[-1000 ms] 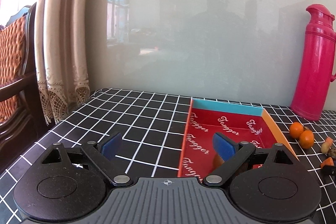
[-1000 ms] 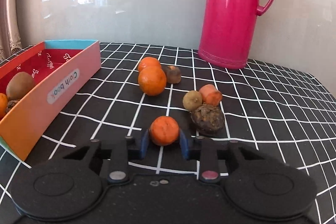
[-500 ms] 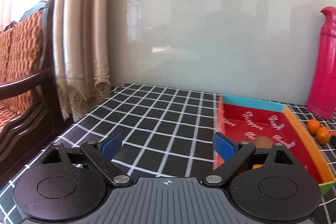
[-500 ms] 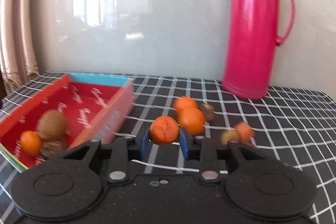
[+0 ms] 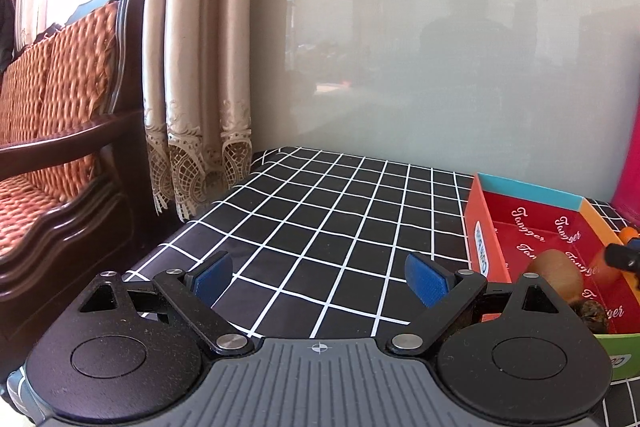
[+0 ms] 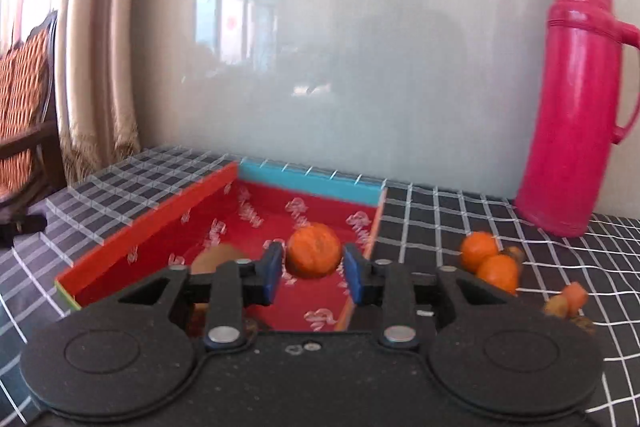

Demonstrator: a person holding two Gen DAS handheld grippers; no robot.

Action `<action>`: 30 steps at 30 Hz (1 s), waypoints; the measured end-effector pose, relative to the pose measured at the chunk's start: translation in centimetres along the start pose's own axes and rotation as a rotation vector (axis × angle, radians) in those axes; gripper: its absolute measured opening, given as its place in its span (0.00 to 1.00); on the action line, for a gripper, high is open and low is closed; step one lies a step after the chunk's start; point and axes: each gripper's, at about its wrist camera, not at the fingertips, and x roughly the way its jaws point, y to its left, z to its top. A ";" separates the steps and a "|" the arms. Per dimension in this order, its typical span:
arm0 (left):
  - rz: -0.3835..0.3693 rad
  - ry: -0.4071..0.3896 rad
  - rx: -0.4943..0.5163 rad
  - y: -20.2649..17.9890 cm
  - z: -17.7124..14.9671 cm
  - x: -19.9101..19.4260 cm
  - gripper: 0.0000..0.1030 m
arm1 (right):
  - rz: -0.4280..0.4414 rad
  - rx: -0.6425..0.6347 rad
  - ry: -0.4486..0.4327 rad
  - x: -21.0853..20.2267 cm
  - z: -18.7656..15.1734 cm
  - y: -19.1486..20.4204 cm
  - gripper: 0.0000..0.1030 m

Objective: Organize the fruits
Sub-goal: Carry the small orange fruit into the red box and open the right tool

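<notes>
My right gripper (image 6: 314,269) is shut on a small orange (image 6: 315,255) and holds it above the red box (image 6: 160,223). A kiwi (image 6: 214,255) lies in the box, partly hidden by my gripper. Two oranges (image 6: 490,261) and other small fruits (image 6: 566,301) lie on the table right of the box. My left gripper (image 5: 320,277) is open and empty over the checked tablecloth, left of the box (image 5: 486,247). In the left wrist view the kiwi (image 5: 556,273) and a dark fruit (image 5: 592,311) lie in the box.
A pink thermos (image 6: 572,107) stands at the back right by the wall. A curtain (image 5: 196,67) and a wooden chair with an orange cushion (image 5: 52,99) are beyond the table's left edge (image 5: 192,219).
My right gripper lifted the orange off the table and carried it left, over the box. My left gripper swung left, away from the box, still open.
</notes>
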 end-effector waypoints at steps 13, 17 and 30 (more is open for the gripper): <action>-0.056 -0.020 0.018 -2.7 0.4 -0.6 0.90 | -0.118 0.097 -0.068 -2.3 -0.3 -4.4 0.55; -0.094 -0.028 0.027 -4.6 0.7 -1.0 0.90 | -0.177 0.146 -0.066 -3.5 -1.0 -7.5 0.56; -0.264 -0.043 0.110 -14.3 0.4 -2.6 0.90 | -0.381 0.285 -0.088 -7.9 -3.3 -17.2 0.59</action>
